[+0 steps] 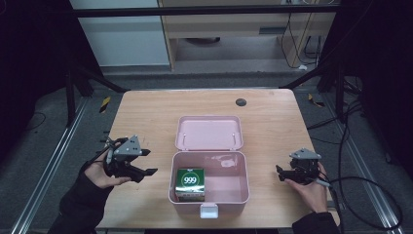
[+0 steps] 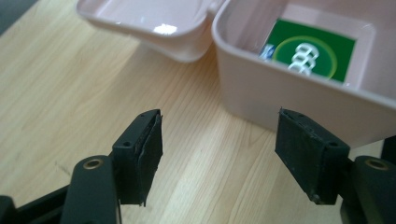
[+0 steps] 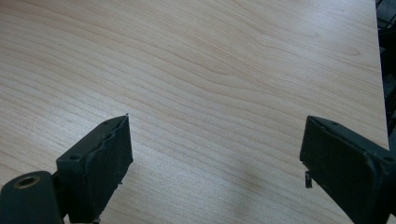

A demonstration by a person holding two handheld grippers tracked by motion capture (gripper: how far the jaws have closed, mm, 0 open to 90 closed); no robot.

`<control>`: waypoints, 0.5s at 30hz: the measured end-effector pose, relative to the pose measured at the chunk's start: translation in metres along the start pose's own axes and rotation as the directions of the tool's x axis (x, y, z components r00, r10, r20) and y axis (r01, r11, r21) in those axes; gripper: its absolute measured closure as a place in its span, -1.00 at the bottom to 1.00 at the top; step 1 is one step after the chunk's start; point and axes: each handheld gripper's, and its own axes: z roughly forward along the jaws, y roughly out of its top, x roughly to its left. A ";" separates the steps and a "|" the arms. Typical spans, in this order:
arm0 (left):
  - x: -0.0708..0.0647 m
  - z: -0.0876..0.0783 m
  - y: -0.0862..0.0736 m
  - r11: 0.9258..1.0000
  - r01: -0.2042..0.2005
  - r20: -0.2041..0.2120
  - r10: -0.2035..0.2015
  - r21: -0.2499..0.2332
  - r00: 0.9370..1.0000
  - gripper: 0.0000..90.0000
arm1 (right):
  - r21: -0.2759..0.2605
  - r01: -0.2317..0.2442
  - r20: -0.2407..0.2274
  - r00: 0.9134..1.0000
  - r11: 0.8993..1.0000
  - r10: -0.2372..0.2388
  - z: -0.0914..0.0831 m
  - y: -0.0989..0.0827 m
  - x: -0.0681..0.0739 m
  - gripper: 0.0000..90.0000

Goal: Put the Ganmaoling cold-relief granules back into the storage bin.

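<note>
The green 999 carton (image 1: 190,184) is sitting inside the pink box (image 1: 234,197), whose lid (image 1: 209,132) is lying open; the left gripper (image 1: 144,165) and right gripper (image 1: 281,174) are hovering with jaws spread and empty, so closing seems left.

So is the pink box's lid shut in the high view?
No. The lid lies flipped open behind the pink box, and the green carton inside shows.

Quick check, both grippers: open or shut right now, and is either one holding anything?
Left gripper: open, holding nothing, beside the open pink plastic box.
Right gripper: open, holding nothing, over the light wooden table.
</note>
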 end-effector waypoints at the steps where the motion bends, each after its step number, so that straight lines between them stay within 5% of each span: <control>1: 0.000 0.003 -0.004 1.000 0.011 -0.004 -0.011 0.004 1.000 -0.31 | 0.000 0.000 0.000 1.000 1.000 0.000 0.000 0.000 0.000 -0.79; 9: 0.004 0.028 -0.037 0.992 0.123 -0.043 -0.123 0.010 0.992 -0.38 | 0.000 -0.003 0.002 1.000 1.000 0.003 0.000 0.000 0.000 -0.80; 15: 0.007 0.042 -0.059 0.977 0.208 -0.073 -0.210 -0.035 0.975 -0.44 | 0.003 -0.008 0.005 1.000 1.000 0.008 0.000 -0.002 -0.001 -0.81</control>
